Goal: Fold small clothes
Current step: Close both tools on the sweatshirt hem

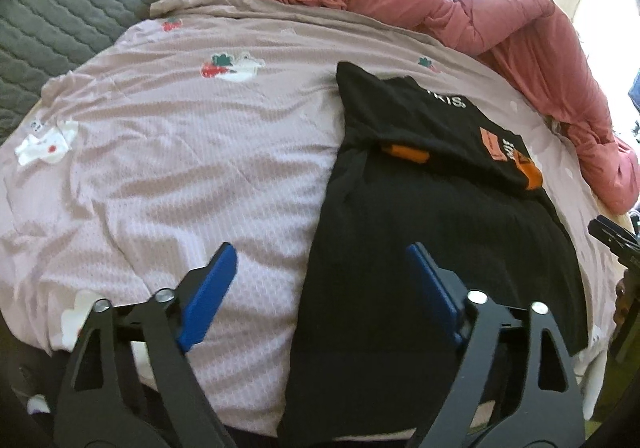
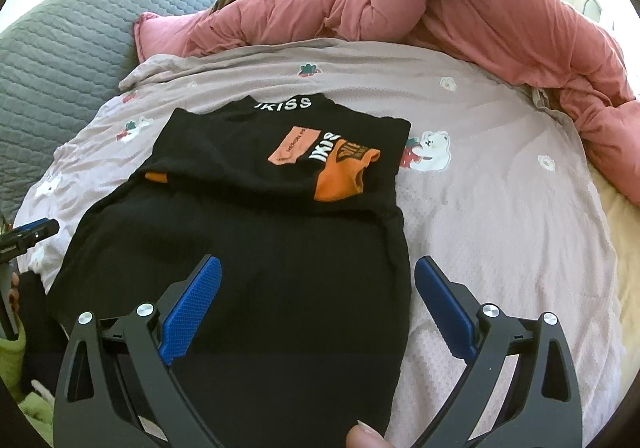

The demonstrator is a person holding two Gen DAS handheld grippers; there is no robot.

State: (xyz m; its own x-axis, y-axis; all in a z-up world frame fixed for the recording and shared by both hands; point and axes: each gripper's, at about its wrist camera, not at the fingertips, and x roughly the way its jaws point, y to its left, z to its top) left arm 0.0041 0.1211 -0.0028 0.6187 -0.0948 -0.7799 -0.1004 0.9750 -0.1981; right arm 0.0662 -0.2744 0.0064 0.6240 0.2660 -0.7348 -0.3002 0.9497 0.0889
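We hold our left gripper low over the near part of the bed, its blue fingers spread wide and grasping nothing. One finger hangs over the pale pink bedspread, the other over the black shirt, so the shirt's left edge runs up between them; we cannot tell whether either tip touches the cloth. Our right gripper is likewise released, fingers wide apart. Its left finger sits above the lower body of the shirt, its right finger above bare bedspread, and the shirt's right edge lies between the two. A fingertip of our hand shows at the bottom edge of the right wrist view.

The shirt lies flat on the bedspread, hem nearest us, its upper part folded down over the middle with an orange cuff and white lettering showing. The collar end points away from us.

To the left of the shirt the bedspread is open and wrinkled; to the right there is a narrower open strip. Beyond the collar lies more bare bedspread, then a bunched pink comforter along the far side, with a grey quilted pillow at the far left.
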